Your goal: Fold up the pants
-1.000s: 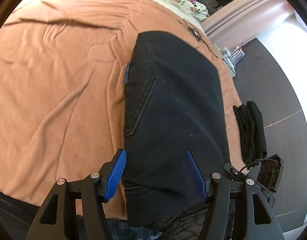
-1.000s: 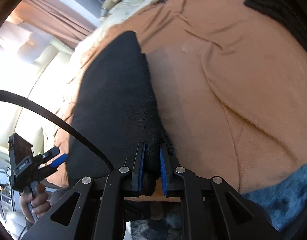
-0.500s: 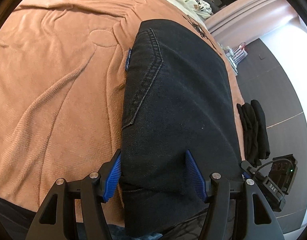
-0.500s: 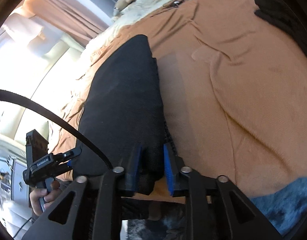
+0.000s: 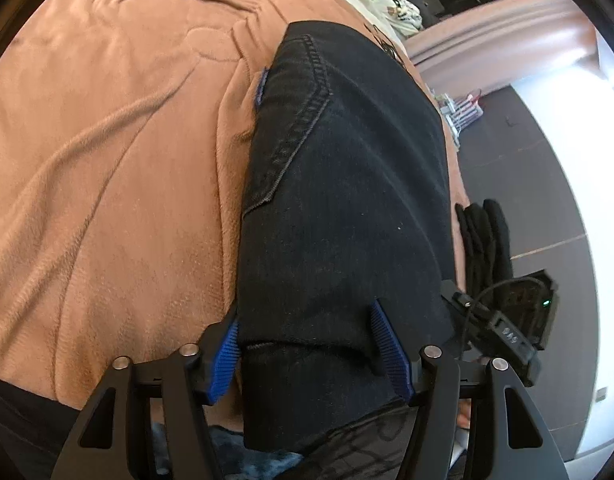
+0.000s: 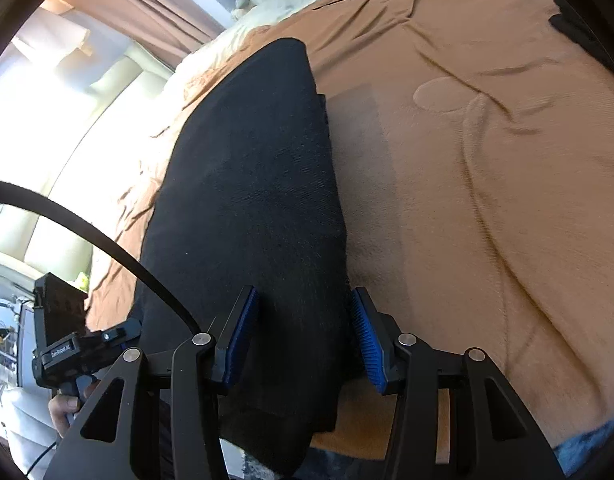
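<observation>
Only the left gripper [image 5: 311, 350] view shows pants [image 5: 347, 184] stitching; both grippers [image 6: 305, 334] spread wide.

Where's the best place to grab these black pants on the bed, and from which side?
Probably the near hem edge of the black pants, which overhangs the orange blanket toward the camera. Come in from the near side: the left gripper and right gripper already straddle that edge, jaws open.

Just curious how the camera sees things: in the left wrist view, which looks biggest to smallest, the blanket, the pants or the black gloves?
1. Blanket
2. Pants
3. Gloves, though they lie farther off, so true size is unsure.
</observation>
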{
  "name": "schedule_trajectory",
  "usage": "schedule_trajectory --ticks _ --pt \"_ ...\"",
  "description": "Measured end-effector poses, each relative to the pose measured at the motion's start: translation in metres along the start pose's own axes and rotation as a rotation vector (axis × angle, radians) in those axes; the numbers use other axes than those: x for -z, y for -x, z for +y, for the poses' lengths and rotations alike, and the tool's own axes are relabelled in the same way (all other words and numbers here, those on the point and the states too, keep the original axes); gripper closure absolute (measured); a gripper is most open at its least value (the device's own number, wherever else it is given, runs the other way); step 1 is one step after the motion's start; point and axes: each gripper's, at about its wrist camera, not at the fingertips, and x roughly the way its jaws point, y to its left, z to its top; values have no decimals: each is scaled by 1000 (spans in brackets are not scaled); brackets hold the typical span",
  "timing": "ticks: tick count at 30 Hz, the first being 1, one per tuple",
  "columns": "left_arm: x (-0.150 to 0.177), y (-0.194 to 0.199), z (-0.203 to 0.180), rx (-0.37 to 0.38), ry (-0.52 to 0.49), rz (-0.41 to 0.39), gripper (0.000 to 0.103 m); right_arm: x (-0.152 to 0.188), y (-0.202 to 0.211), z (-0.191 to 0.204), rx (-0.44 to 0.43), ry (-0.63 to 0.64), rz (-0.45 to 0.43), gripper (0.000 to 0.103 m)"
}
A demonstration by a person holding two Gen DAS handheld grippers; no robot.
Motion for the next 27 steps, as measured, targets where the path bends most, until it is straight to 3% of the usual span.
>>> schedule_trajectory --ticks 3,5,8,16,22,27 --pt "1 5 4 13 8 -12 69 -2 -6 0 -8 12 13 57" --pt "2 14 1 31 1 -29 77 -3 -7 4 0 27 18 60" --pt "-1 28 -6 15 -21 -61 81 -1 -4 13 1 45 18 68" --pt "-17 62 6 -31 -26 -109 83 14 -5 33 -65 22 39 77" --pt "-21 70 22 -66 -19 -92 82 34 -12 45 -109 23 66 78" --pt "-26 63 20 -118 -28 -41 68 28 -9 32 -110 -13 67 78"
